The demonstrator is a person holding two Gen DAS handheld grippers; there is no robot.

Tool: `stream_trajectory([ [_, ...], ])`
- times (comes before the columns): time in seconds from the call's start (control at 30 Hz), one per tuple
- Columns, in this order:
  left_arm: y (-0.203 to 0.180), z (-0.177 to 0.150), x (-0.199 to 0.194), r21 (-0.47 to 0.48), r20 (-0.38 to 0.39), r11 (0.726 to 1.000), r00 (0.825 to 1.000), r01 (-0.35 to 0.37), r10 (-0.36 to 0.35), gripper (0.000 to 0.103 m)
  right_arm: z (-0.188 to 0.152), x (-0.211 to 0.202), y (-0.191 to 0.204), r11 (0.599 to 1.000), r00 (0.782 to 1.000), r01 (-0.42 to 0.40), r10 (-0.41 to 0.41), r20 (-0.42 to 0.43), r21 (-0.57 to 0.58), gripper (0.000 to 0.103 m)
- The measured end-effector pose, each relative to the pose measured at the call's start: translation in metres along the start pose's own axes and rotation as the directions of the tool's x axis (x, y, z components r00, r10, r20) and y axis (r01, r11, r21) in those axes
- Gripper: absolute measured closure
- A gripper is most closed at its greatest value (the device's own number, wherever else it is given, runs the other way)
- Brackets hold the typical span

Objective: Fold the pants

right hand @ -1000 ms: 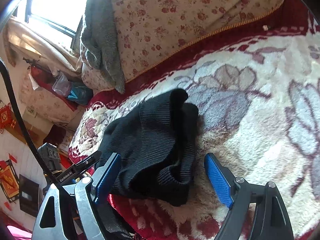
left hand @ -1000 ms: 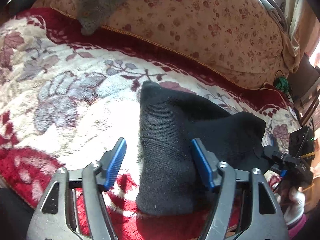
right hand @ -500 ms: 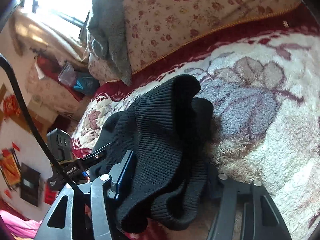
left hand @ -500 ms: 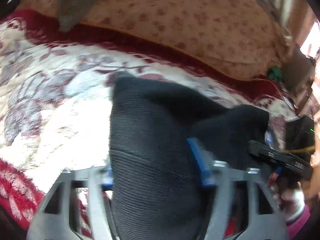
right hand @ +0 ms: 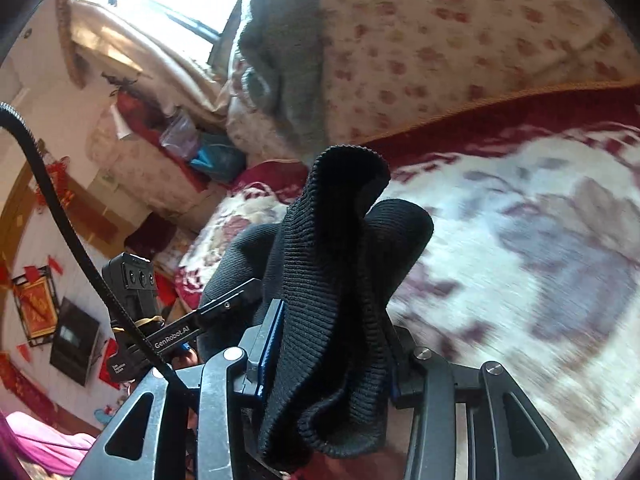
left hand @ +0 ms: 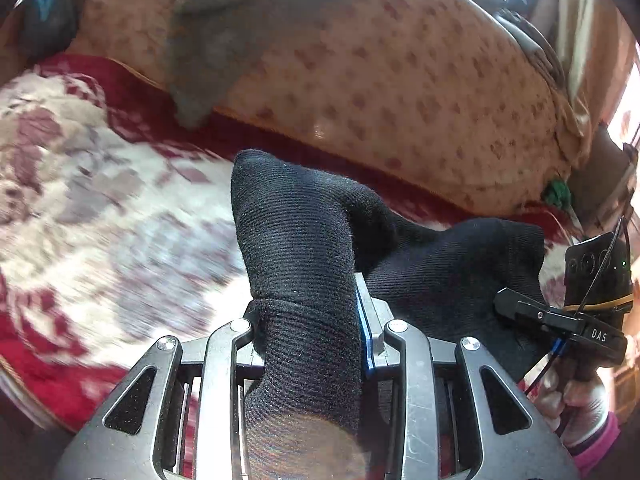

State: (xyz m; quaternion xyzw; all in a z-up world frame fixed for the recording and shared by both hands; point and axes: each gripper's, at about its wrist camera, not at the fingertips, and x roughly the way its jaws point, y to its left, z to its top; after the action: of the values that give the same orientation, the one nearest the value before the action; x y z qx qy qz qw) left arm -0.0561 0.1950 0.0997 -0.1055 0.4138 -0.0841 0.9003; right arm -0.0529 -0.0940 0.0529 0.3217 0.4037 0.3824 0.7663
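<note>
Setting: bed with a red-and-cream flowered blanket [left hand: 100,216]; a spotted quilt roll [left hand: 400,80] lies at twelve o'clock with a grey cloth [left hand: 208,48] draped over it.
Pants: black knit pants [left hand: 304,240], bunched on the blanket and raised at both near ends.
Left hand-held gripper [left hand: 310,334]: pinching one ribbed end, which rises toward twelve o'clock.
Right hand-held gripper [right hand: 328,356]: pinching the other ribbed end.
Key relation: the pants span from one grip to the other, long axis running three to nine o'clock in the left view; both hands equally near.
Hidden: pads mostly buried in fabric; background blurred; which ends are held is unclear.
</note>
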Motion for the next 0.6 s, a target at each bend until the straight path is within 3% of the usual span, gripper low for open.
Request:
stream_trajectory([
  [0.27,0.09,0.019,-0.02,-0.112,0.032,0.985,0.991,-0.129,0.133,0.073,0.025,0.103,0.036,0.995,0.992,-0.101,0.101,-0.077,-0.002,0.063],
  [0.43,0.143,0.007,-0.006,-0.205,-0.033,0.961,0.983,-0.184,0.181,0.073,0.024,0.159,0.048,0.994,0.983,-0.11,0.108,-0.146,-0.005,0.063],
  [0.5,0.159,-0.003,0.003,-0.244,-0.076,0.952,0.983,-0.184,0.17,0.072,0.019,0.179,0.044,0.996,0.979,-0.093,0.094,-0.181,0.016,0.063],
  [0.57,0.166,-0.011,0.008,-0.278,-0.081,0.944,0.983,-0.181,0.164,0.061,0.012,0.189,0.042,1.0,0.978,-0.023,0.019,-0.207,-0.017,0.061],
  [0.6,0.169,-0.014,0.008,-0.285,-0.073,0.938,0.981,-0.195,0.182,0.05,0.01,0.19,0.041,1.0,0.977,0.001,-0.006,-0.211,-0.024,0.059],
])
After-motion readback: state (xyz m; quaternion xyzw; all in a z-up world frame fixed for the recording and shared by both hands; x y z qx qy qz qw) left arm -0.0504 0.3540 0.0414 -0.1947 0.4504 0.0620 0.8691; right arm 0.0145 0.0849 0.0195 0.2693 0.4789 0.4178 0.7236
